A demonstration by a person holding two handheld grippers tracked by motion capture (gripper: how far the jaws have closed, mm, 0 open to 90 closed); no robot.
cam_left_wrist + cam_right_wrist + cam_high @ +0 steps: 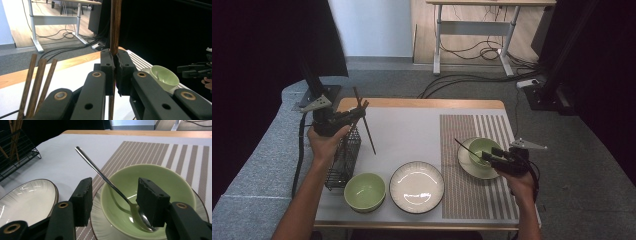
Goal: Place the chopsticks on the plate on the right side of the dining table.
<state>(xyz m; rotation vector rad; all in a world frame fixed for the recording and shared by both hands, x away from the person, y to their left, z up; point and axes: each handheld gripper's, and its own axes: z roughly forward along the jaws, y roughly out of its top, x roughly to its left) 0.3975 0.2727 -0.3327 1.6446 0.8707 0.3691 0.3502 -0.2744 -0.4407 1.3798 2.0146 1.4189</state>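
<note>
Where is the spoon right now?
The spoon rests in the green bowl on the striped placemat, at the right of the high view; its handle leans out toward the white plate, between the open right gripper jaws.

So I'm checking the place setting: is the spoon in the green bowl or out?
In. The spoon rests with its head in the green bowl, handle leaning over the rim.

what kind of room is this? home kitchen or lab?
Most likely a lab or recording space: black curtains flank the table, loose cables trail across grey carpet, and an adjustable office desk stands behind.
</note>
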